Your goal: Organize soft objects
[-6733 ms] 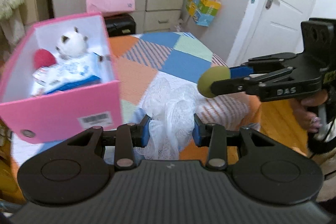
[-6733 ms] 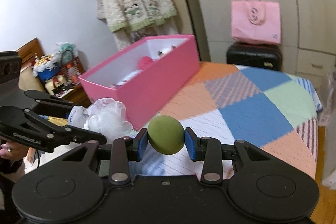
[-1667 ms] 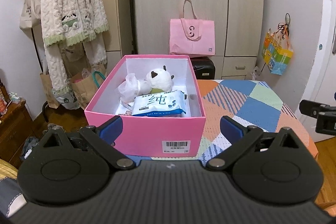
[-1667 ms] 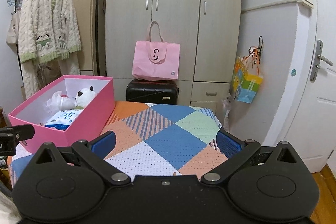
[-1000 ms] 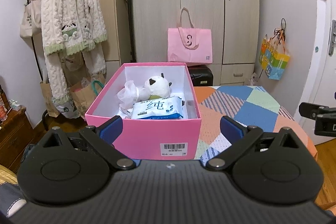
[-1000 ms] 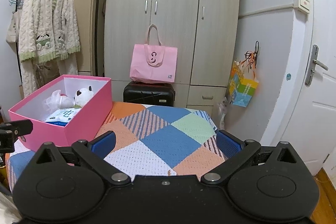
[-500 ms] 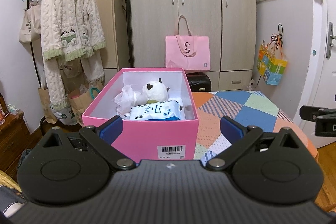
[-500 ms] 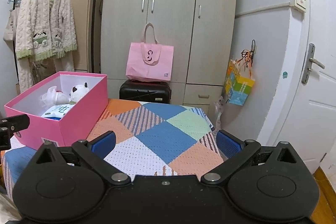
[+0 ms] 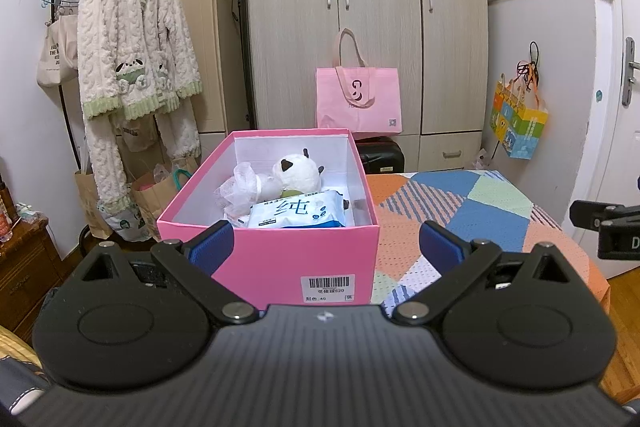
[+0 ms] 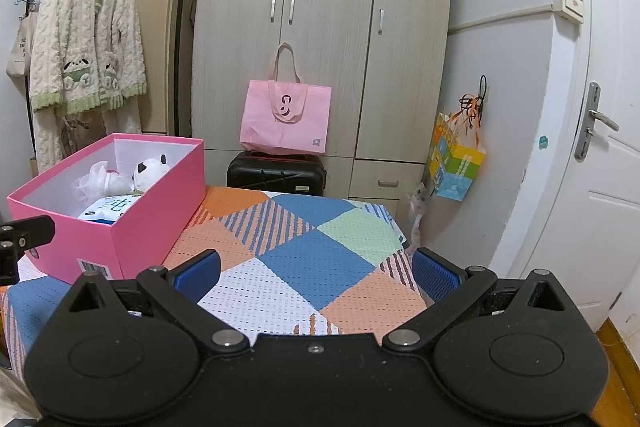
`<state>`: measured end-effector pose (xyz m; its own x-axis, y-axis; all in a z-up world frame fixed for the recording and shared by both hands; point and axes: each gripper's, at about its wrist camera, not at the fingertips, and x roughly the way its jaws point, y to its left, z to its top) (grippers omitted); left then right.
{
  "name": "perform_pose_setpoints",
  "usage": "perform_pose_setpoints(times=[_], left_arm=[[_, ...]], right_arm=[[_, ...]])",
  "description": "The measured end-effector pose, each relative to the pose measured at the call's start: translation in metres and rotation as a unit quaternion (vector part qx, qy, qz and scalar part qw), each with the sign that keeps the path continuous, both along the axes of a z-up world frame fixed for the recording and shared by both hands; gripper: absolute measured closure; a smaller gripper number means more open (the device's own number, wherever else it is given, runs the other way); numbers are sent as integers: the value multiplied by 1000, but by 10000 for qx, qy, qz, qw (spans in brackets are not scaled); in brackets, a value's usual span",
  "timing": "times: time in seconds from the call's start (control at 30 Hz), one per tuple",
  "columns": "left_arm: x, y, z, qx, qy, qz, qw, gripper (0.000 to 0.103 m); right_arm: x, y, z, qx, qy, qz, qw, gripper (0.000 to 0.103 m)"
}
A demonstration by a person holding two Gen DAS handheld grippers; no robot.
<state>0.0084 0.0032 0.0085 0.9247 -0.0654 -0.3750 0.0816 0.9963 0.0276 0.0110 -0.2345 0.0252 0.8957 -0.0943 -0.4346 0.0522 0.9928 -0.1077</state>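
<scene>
Bedroom wardrobes and a hanging robe (image 9: pixel 132 67) are framing a worktop (image 10: pixel 320 259) draped in a patchwork cloth, where the pink box (image 9: pixel 280 259) is sitting straight ahead of the left gripper (image 9: pixel 326 241), just beyond its fingers. Inside it the soft things are lying gathered together: a white mesh pouf (image 9: pixel 240 187) toward the left finger's side, a panda plush (image 9: pixel 298 173) behind, a green ball (image 9: pixel 292 193) peeking out beneath the plush, and a pack of wipes (image 9: pixel 298 214) lying nearest the fingers, likely laid on top because it is flat. Both the left gripper and the right gripper (image 10: pixel 316 277) are hanging with fingers spread wide and carrying nothing, probably because the cloth ahead of the right fingers is showing no loose soft item, so the sorting is looking finished.
</scene>
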Motion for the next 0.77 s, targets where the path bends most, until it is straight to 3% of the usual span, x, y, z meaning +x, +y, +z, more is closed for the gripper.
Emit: perform_pose_setpoints(times=[0.77], left_arm=[[1,5,-1,-2,29,234,9997,1]], right_arm=[[-1,0,-4,2,7,-59,10000,0]])
